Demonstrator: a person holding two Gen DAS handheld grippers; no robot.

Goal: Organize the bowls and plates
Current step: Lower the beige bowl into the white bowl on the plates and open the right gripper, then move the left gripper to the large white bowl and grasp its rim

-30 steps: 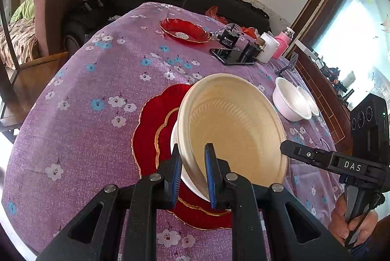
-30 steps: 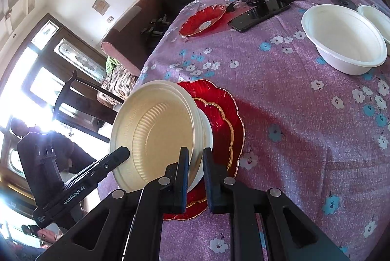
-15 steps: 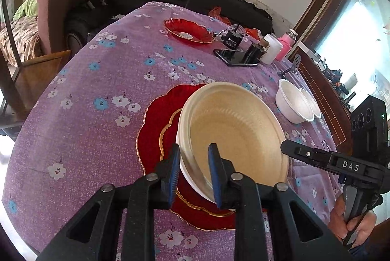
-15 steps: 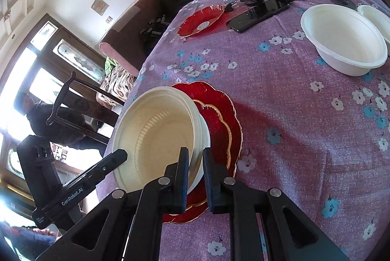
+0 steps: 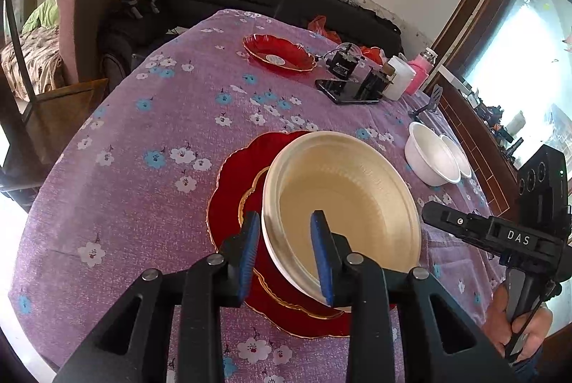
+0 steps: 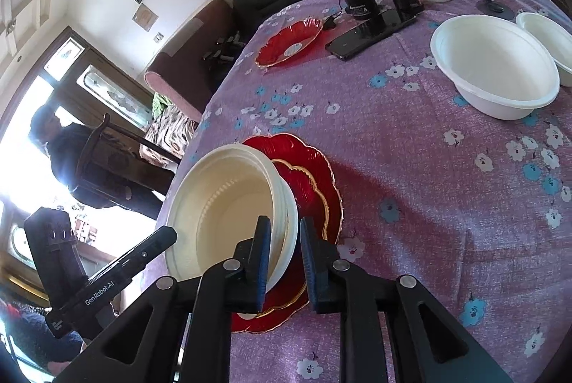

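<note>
A cream bowl sits nested in a white bowl on stacked red scalloped plates. My left gripper is open, its jaws straddling the bowl's near rim without pinching it. My right gripper also straddles the cream bowl's rim on the other side, jaws a little apart from the rim. The red plates show beside it in the right wrist view. Two white bowls stand apart on the purple tablecloth.
A small red dish lies at the far side. A black phone, small dark devices, a white cup and a pink bottle stand at the back. A sofa and chairs surround the table. A person stands at the left in the right wrist view.
The cream bowl has gone from tilted up to lying level in the white bowl. Both grippers have opened and let go of its rim.
</note>
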